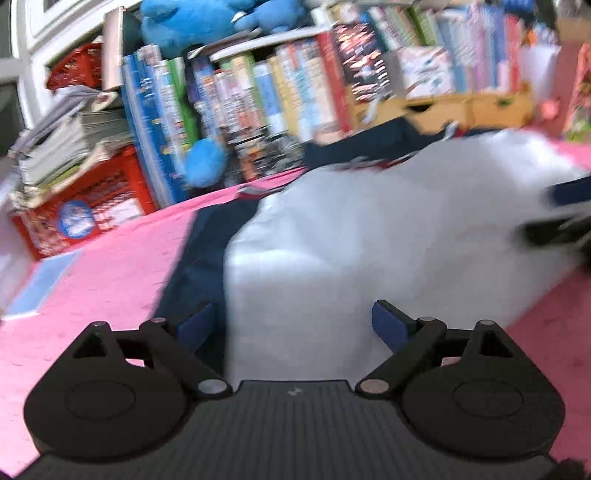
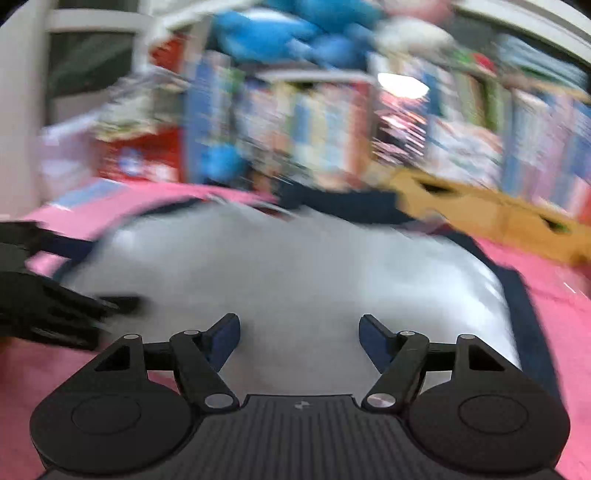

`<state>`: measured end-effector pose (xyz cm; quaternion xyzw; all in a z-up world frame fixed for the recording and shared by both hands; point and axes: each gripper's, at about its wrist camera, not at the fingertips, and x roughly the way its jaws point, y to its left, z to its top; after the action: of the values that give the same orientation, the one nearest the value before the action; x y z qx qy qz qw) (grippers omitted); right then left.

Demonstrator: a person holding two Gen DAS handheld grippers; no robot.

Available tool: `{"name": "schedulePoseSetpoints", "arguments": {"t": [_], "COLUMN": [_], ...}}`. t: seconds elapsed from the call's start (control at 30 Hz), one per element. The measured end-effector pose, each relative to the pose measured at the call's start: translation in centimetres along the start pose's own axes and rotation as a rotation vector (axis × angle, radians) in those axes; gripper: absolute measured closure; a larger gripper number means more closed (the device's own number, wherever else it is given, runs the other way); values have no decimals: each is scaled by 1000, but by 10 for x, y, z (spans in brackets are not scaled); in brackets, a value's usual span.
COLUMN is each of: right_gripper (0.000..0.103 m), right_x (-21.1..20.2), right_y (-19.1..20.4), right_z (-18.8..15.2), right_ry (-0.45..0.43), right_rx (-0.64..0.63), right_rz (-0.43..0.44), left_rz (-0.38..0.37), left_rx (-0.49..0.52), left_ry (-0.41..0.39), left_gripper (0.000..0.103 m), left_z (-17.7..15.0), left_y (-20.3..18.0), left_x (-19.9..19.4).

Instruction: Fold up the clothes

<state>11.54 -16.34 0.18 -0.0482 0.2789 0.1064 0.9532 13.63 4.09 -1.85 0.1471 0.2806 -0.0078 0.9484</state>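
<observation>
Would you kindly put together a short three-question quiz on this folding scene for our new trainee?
1. True or false: the left gripper is clamped shut on the white garment.
2. What colour is the surface under the garment: A green, B pink, C grey?
3. Fill in: a ____ plush toy sits on top of the books.

Key: 1 false, its jaws stand open over the cloth, as do those of the right gripper. 2 B. 3 blue.
</observation>
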Motion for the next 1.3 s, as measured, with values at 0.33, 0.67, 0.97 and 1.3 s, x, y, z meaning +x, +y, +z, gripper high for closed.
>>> {"name": "schedulePoseSetpoints", "arguments": {"t": [0.33, 0.67, 0.97, 1.3], "right_gripper": [47, 35, 73, 4], "right_x": [-40, -55, -46, 78], "right_y": [-102, -104, -130, -126], "right_z": [-29, -35, -20, 92], "right_ry": [73, -24, 65, 44], "right_rx": [76, 92, 140, 62], "right_rz": [-377, -180, -293, -32], "left_rz": [173, -88, -109, -180], "left_rx": [-180, -66, -118, -235], "left_ry": [25, 7, -65, 164], "left_gripper": [10, 6, 1, 0], "left_z": [9, -13, 20, 86], "left_y": [80, 51, 85, 102], "left_x": [5, -23, -27, 122]}}
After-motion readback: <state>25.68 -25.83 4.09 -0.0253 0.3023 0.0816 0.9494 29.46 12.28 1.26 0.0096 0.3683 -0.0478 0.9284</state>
